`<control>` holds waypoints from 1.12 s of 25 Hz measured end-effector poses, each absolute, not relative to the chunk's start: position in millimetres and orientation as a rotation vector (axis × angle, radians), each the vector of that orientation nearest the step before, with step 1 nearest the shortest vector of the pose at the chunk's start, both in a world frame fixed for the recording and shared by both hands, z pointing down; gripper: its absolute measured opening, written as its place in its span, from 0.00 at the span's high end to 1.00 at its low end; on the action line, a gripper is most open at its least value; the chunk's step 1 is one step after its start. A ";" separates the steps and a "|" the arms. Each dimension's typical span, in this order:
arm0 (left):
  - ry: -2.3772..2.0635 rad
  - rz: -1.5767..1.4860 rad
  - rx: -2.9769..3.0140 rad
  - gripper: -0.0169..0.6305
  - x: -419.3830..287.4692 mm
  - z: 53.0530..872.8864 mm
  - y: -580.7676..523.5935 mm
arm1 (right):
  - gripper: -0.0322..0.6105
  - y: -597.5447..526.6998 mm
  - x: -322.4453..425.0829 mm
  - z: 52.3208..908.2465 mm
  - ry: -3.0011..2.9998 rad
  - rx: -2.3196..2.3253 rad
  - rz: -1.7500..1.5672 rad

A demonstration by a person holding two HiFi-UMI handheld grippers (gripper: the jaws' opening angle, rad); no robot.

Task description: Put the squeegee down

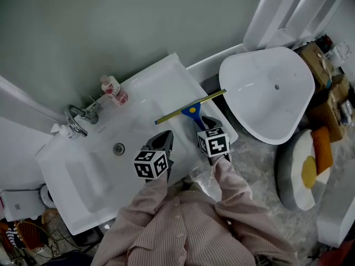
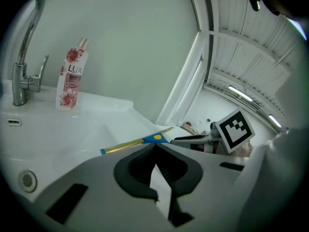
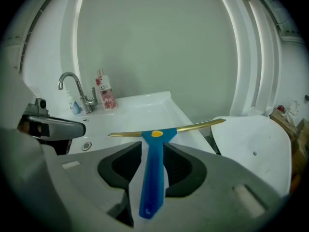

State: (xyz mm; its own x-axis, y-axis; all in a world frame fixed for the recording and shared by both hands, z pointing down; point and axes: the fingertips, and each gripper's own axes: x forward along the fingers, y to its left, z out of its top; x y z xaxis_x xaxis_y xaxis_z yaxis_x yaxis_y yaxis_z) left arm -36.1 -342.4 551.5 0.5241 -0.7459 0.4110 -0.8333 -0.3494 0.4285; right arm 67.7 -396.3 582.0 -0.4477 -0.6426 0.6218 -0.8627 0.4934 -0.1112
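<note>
The squeegee (image 1: 190,109) appears to rest on the right deck of the sink (image 1: 161,76), its handle between the right gripper's (image 3: 153,146) spread, seemingly unpressing jaws, while the left gripper's (image 2: 155,149) jaws are pressed together and empty; release is judged in hand, and the next move calls for a straight near-side retreat clear of the handle.

Left gripper (image 2: 155,150), lower centre: jaws together, nothing between. Squeegee (image 2: 137,143) lies on sink (image 2: 72,124) just beyond. Bottle (image 2: 71,76) beside tap (image 2: 21,66), upper left.
</note>
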 end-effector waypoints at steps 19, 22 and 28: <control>-1.300 0.078 2.348 0.97 -35.7 489.5 -320.6 | 0.94 -360.3 56.4 504.8 -2.519 1.244 0.609; -1.319 0.045 2.367 0.97 -39.3 478.4 -316.9 | 0.94 -355.1 57.8 489.2 -2.583 1.252 0.612; -1.400 -0.024 2.377 0.97 -55.3 457.1 -315.6 | 0.94 -352.3 61.2 458.7 -2.694 1.282 0.597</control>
